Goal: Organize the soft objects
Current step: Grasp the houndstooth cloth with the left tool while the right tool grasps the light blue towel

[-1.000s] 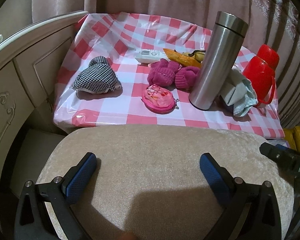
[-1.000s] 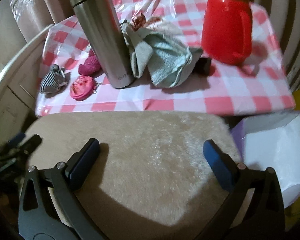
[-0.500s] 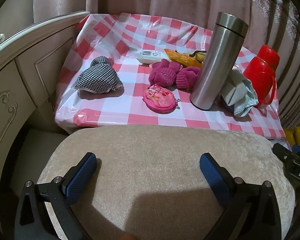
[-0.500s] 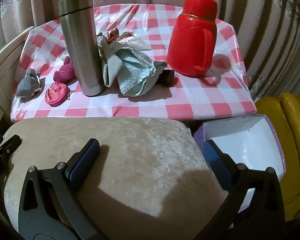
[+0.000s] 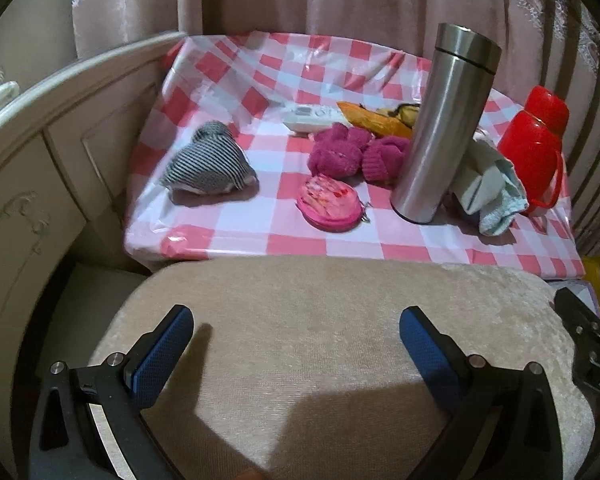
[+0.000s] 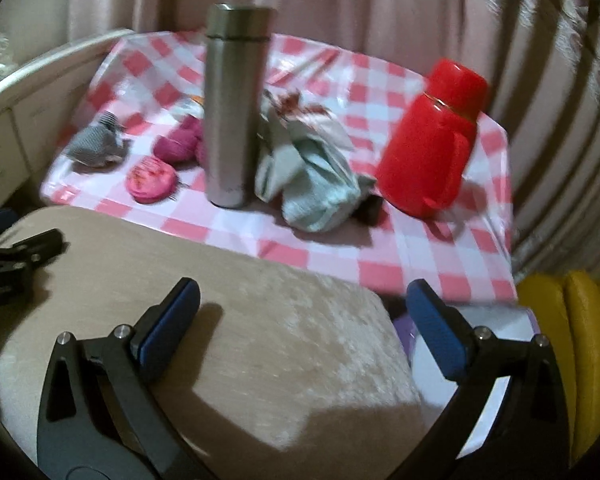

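Observation:
On the red-checked table (image 5: 260,236) lie a black-and-white checked cloth bundle (image 5: 208,166) at the left, two magenta knitted pieces (image 5: 356,154) in the middle, a pink coin purse (image 5: 329,203) in front of them, and a pale blue-grey cloth (image 5: 488,192) beside the steel flask. The same cloth (image 6: 312,184), purse (image 6: 151,179) and checked bundle (image 6: 96,144) show in the right wrist view. My left gripper (image 5: 296,336) and right gripper (image 6: 302,308) both hang open over a beige cushioned seat (image 5: 320,320), holding nothing.
A tall steel flask (image 5: 444,128) and a red jug (image 5: 534,140) stand on the table, with a white remote (image 5: 310,118) and an orange wrapper (image 5: 374,120) behind. A cream cabinet (image 5: 40,152) is at the left. A white box (image 6: 500,324) and yellow cushions (image 6: 568,340) lie right of the seat.
The right gripper swung its view, first right towards the box, then back left and nearer the table. The left gripper has barely moved. Both stayed open.

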A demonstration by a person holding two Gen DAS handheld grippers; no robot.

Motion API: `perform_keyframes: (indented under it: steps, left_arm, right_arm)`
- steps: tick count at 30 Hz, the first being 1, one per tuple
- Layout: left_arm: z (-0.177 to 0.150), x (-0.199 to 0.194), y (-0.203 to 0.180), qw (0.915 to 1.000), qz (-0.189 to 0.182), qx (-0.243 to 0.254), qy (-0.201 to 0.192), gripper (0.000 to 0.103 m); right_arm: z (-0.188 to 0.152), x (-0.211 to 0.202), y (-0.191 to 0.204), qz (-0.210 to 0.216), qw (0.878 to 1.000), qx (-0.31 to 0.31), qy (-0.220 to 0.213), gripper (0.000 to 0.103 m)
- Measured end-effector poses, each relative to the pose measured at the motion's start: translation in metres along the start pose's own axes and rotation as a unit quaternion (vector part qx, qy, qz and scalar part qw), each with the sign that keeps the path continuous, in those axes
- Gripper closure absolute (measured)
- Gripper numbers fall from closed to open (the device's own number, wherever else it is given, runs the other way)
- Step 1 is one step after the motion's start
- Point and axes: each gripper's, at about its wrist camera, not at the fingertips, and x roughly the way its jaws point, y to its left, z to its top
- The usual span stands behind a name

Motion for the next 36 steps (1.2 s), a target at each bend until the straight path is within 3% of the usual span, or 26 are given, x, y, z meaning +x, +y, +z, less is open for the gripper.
perform_keyframes:
  steps: [8,12,18,24,30,36]
  left_arm:
    - [0.025,-0.001,-0.011,0.9961,0.055,0.065,-0.025,0.000]
    - [0.037,0.005,-0.005,0.9962,0.062,0.054,-0.026,0.000]
    - [0.057,0.020,0.013,0.9973,0.065,0.030,-0.018,0.001]
    - [0.083,0.036,0.040,0.9966,0.079,0.005,-0.022,0.004]
    - [0.114,0.072,0.062,0.9977,0.066,-0.018,-0.005,0.004]
    - [0.143,0.115,0.065,0.9973,0.071,0.001,0.018,0.004]
  right_arm:
    - [0.026,0.010,-0.026,0.038,0.998,0.046,-0.002,0.000]
    - [0.041,0.034,-0.037,0.044,0.998,0.035,0.026,0.000]
    - [0.065,0.064,-0.043,0.038,0.999,0.000,0.023,0.000]
    - [0.074,0.095,-0.062,0.059,0.997,0.022,0.039,0.000]
    - [0.077,0.112,-0.075,0.083,0.996,0.017,0.040,0.000]
    - [0.079,0.134,-0.082,0.104,0.993,0.007,0.048,0.002]
